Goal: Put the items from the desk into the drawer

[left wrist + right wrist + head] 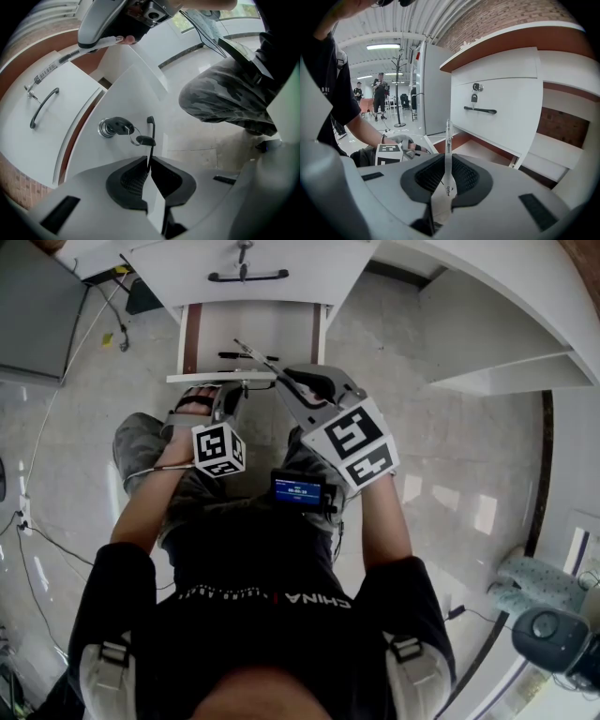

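Slim clear plastic pen (448, 140), clamped by one end in your right gripper (447, 176), could pivot and fall short of the white drawer (281, 329) just ahead, which your left gripper (148, 164) grips by its thin black handle (151, 133).

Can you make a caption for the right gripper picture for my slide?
The right gripper holds a thin pen shut in its jaws, pointing toward the open drawer of a white cabinet.

Pale marble floor (450, 474), brick wall (480, 22)
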Demonstrator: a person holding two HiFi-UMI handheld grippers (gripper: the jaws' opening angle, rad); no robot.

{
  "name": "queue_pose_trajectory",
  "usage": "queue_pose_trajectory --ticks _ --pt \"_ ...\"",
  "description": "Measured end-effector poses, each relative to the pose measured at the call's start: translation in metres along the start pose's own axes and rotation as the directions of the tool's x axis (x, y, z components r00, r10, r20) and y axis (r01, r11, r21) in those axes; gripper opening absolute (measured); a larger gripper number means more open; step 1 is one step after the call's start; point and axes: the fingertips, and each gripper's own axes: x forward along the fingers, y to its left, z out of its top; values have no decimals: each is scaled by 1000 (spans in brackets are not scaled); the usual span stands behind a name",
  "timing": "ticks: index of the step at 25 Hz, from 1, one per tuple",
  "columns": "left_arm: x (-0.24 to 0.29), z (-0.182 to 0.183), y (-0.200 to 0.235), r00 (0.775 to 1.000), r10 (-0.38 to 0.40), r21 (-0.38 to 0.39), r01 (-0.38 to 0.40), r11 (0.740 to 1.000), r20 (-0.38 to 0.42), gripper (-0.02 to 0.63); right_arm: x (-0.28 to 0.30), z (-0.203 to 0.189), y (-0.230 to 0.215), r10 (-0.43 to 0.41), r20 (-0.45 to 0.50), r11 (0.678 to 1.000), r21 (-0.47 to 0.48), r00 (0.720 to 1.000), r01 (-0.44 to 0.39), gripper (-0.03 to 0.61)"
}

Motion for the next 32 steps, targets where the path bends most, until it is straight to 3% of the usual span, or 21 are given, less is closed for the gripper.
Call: queue_pose_trajectory --ticks 15,20,26,32 --pt "0 -1 1 1000 -5 -9 5 1000 6 23 6 0 -3 4 -15 1000 -3 1000 -4 54" --pt "1 0 1 1000 -6 -13 6 1000 5 23 19 0 -14 37 -102 990 -135 994 -51 54" --pt "-1 1 1 1000 -5 -14 5 1000 8 25 58 -3 -34 84 -283 942 -289 955 -169 54" --pt "-2 1 3 1000 -8 -30 8 1000 16 26 107 -24 -38 117 -458 887 -351 881 -300 54"
